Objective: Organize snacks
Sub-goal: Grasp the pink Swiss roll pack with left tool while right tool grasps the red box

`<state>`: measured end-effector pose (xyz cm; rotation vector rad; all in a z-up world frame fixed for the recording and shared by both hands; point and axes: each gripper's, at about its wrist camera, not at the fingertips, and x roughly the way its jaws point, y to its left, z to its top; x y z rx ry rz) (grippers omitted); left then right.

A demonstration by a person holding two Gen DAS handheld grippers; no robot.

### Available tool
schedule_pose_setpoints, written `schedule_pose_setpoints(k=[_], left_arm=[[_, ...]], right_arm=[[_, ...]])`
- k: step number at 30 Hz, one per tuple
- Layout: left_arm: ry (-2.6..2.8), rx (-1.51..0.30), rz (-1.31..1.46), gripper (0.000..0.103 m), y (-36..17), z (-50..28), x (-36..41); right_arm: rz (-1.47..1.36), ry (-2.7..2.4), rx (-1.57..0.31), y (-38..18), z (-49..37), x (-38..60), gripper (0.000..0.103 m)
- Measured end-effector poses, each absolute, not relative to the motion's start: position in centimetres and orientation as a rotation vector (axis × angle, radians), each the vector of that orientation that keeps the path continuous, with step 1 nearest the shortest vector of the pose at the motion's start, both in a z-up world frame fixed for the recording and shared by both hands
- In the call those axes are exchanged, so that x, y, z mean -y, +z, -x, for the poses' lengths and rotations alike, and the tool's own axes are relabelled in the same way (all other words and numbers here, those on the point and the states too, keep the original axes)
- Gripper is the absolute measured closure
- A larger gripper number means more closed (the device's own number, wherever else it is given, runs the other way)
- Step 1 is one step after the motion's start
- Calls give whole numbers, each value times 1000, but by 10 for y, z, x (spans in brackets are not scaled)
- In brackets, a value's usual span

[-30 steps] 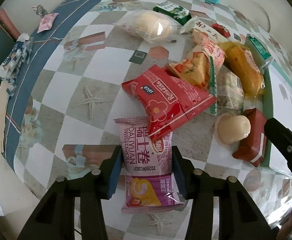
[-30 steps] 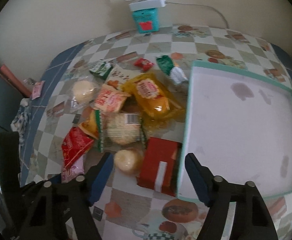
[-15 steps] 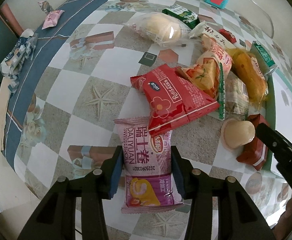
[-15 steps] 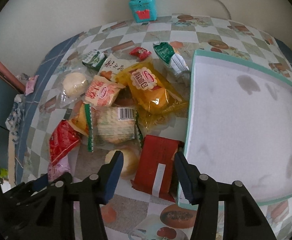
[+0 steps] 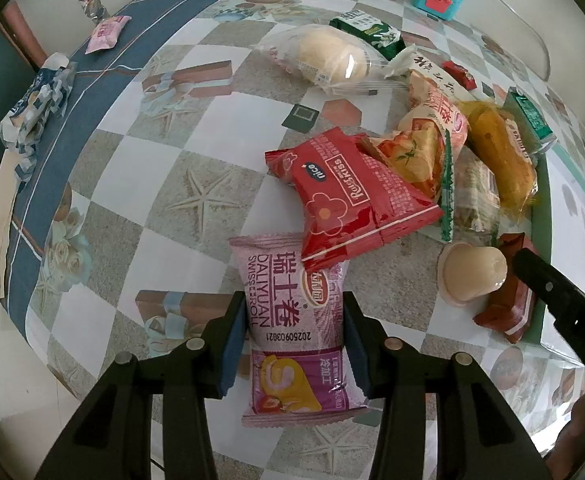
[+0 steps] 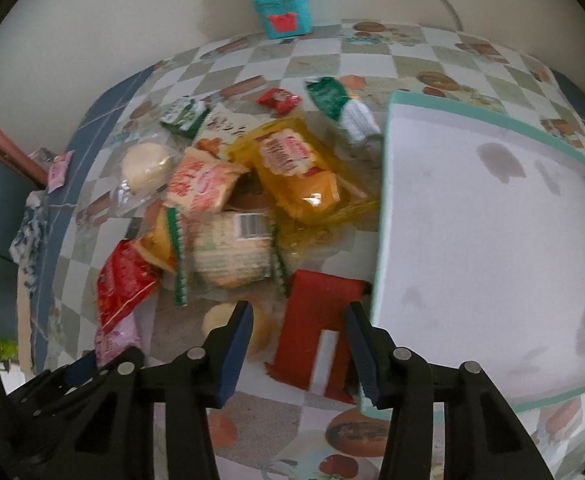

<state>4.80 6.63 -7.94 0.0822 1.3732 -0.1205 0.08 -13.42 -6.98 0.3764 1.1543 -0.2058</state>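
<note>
Pinching the pink Swiss roll packet (image 5: 292, 320) across its middle, the left tool (image 5: 294, 344) holds it low over the tabletop (image 5: 172, 200); its puffy, crinkly film looks light and crushable. The right tool (image 6: 300, 344) is closing around one dark red packet (image 6: 316, 328) beside the empty tray (image 6: 492, 240). One jelly cup (image 5: 472, 276) and one red wafer packet (image 5: 348, 196) lie near.
</note>
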Motion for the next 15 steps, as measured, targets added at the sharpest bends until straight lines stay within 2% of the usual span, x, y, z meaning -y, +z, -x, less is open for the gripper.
schedule_pose_setpoints(k=[15], left_arm=[[-108, -1378, -93, 56, -81, -48, -62]], right_arm=[[-256, -244, -1219, -83, -6, 117, 57]])
